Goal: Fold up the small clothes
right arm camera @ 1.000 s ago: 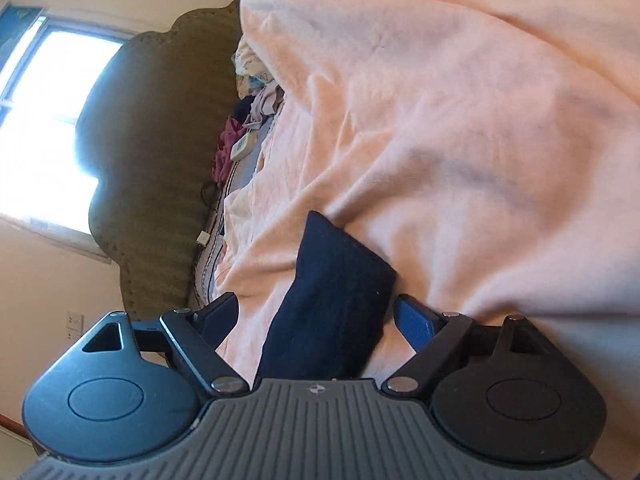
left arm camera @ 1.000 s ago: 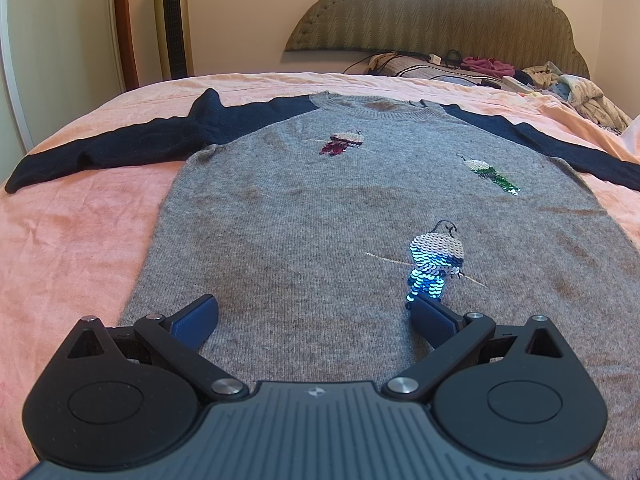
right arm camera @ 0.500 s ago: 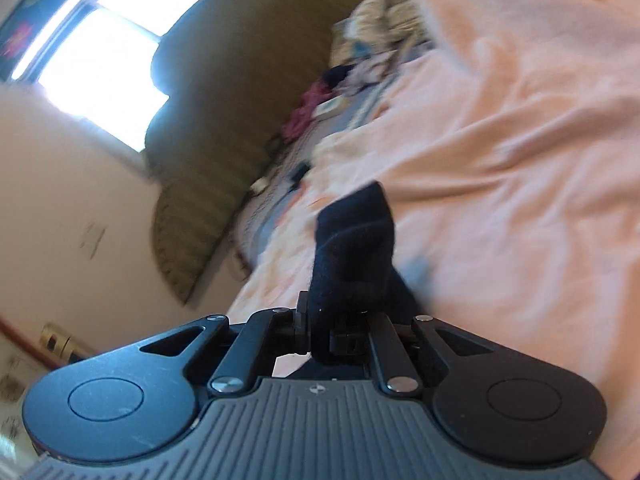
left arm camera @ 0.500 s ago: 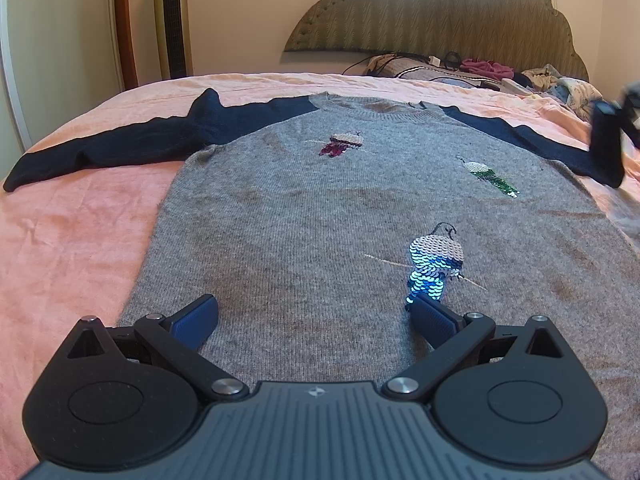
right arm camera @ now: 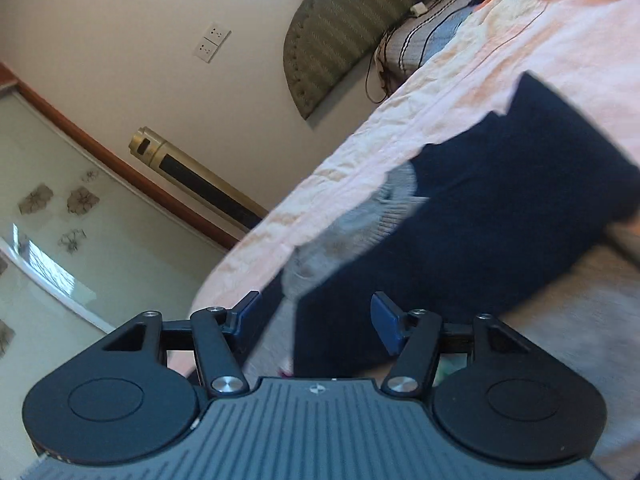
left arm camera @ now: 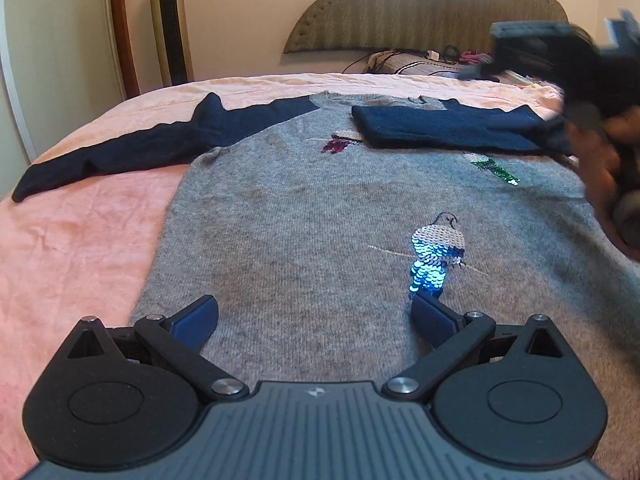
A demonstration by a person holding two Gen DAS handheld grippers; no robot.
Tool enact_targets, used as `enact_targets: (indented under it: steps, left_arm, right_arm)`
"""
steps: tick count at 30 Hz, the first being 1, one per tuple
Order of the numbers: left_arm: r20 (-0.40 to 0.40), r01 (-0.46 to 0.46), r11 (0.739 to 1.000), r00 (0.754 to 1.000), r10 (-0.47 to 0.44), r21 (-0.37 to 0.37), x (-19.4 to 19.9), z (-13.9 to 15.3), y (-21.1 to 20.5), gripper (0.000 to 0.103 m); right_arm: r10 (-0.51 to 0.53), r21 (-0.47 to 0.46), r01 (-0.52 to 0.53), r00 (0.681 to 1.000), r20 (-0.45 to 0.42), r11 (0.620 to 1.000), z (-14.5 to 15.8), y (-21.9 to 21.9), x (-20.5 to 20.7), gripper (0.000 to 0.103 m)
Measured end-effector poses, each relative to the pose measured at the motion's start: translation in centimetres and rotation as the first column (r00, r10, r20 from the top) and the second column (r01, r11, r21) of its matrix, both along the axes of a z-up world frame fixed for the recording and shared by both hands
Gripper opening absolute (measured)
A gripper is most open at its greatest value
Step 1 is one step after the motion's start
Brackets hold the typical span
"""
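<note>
A small grey sweater (left arm camera: 312,216) with navy sleeves and sequin birds lies flat on the pink bed. Its right navy sleeve (left arm camera: 444,132) lies folded across the chest; it also shows in the right wrist view (right arm camera: 480,232). The left sleeve (left arm camera: 120,152) stretches out over the bedspread. My left gripper (left arm camera: 316,316) is open and empty, just above the sweater's hem. My right gripper (right arm camera: 316,316) is open above the folded sleeve, holding nothing; its blurred body shows at the far right in the left wrist view (left arm camera: 560,48).
The pink bedspread (left arm camera: 72,248) lies around the sweater. A padded headboard (left arm camera: 420,12) with loose clothes and cables stands at the bed's far end. A gold tower heater (left arm camera: 170,20) stands by the wall beside a wardrobe.
The right gripper carried the right sleeve across the sweater's chest, then opened and let it go. The left gripper has not moved.
</note>
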State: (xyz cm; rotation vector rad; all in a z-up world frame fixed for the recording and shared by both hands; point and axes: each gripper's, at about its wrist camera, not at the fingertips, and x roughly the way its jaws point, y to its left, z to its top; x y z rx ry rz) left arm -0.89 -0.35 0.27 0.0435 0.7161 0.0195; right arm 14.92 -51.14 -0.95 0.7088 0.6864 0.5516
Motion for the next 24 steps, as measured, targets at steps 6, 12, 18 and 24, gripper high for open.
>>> enact_targets:
  steps: [6, 12, 18, 24]
  left_arm:
    - [-0.040, -0.035, 0.984, 0.999, 0.028, -0.172, 3.7, 3.3, 1.5, 0.103]
    - [0.030, 0.032, 0.775, 0.999, -0.017, -0.631, 14.5, 5.0, 4.1, 0.103]
    - [-0.124, 0.011, 0.851, 0.988, -0.089, -0.525, 22.4, 1.7, -0.5, 0.057]
    - [-0.088, 0.078, 0.948, 0.990, -0.110, -0.307, 23.0, 1.2, -4.1, 0.009]
  right_arm:
    - [-0.067, -0.197, 0.083, 0.994, 0.088, 0.977, -2.6, -5.4, -5.0, 0.076]
    - [-0.052, -0.167, 0.072, 0.992, 0.119, 0.983, -3.1, -5.5, -5.4, 0.097]
    - [-0.045, -0.114, 0.058, 0.992, 0.116, 0.992, -3.3, -6.0, -5.0, 0.101]
    - [-0.048, -0.068, 0.056, 0.993, 0.110, 0.996, -3.6, -6.3, -4.6, 0.103]
